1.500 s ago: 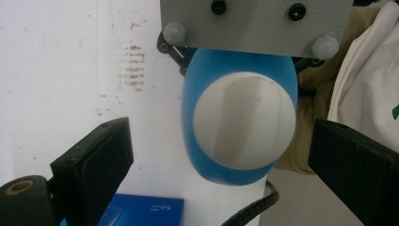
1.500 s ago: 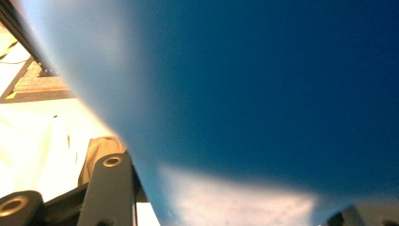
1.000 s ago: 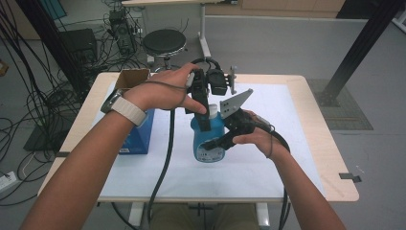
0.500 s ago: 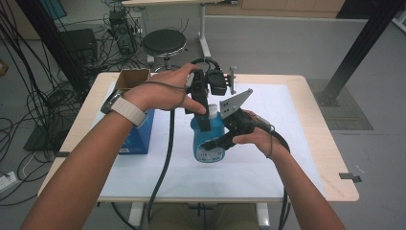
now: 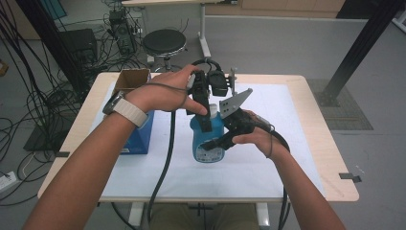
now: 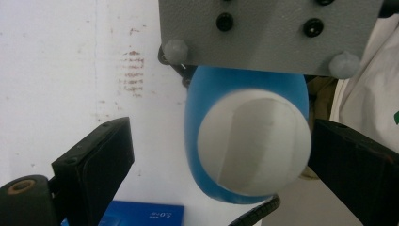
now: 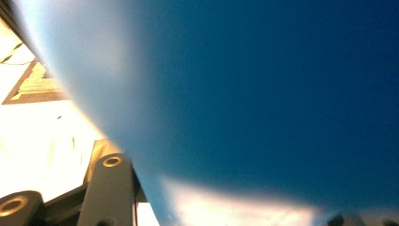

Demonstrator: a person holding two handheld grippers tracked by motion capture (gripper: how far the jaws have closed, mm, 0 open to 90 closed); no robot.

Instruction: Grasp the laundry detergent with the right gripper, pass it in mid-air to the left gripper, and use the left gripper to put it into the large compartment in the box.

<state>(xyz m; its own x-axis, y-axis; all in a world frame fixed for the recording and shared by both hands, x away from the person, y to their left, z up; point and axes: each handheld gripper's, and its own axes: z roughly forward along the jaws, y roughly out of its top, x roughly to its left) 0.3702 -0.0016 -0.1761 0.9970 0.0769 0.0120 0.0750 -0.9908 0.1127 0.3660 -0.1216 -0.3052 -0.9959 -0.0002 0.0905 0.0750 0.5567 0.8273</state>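
Observation:
A blue bottle with a white cap stands upright on the white mat in the middle of the table. My right gripper comes in from the right and is shut on the bottle's body; in the right gripper view the blue wall sits right up against the camera. My left gripper points down over the cap. In the left gripper view its jaws stand open on either side of the cap, with a clear gap on the left and the right jaw close against it.
A blue box stands at the table's left, with an open cardboard box behind it. Beyond the far edge are a round stool and many cables on the floor at left. The right gripper's grey plate hangs beside the bottle.

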